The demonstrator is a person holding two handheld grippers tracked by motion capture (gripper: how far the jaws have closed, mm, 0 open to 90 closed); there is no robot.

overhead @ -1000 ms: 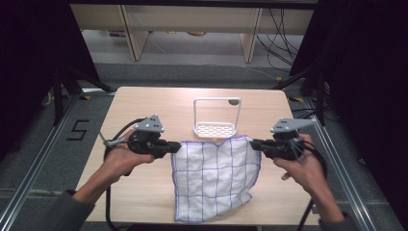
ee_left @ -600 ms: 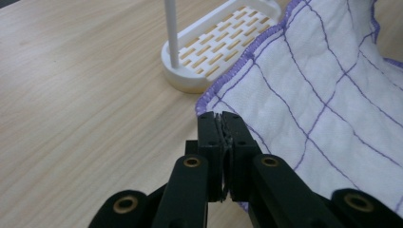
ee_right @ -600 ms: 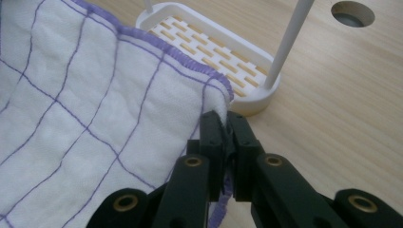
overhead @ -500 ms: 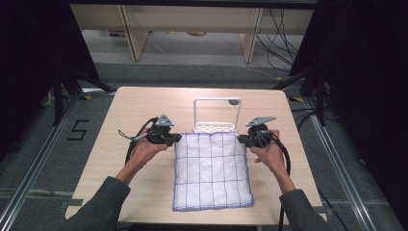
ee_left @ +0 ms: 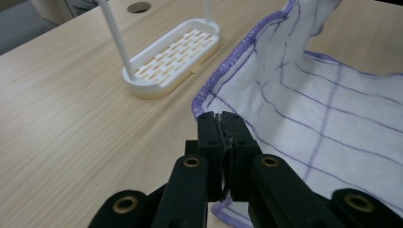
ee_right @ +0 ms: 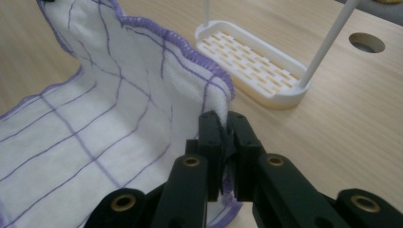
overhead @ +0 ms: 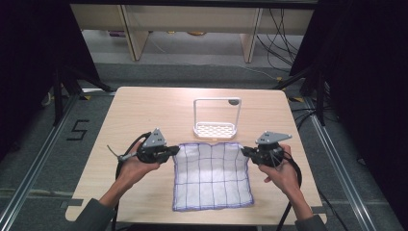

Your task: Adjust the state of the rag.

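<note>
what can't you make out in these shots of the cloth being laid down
- Cloth corners: pinched inside the left gripper and right gripper, hidden by their black jaws in both gripper views.
- Table under the cloth: covered in the high view.
- White rack: its top is cut off by the upper edge in both gripper views.

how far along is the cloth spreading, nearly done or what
Mostly done, it seems: the white checked cloth lies spread nearly flat on the table, before the white rack. In hand: the left gripper and right gripper each pinch a far corner. Left: releasing both corners, perhaps smoothing the raised far edge.
</note>
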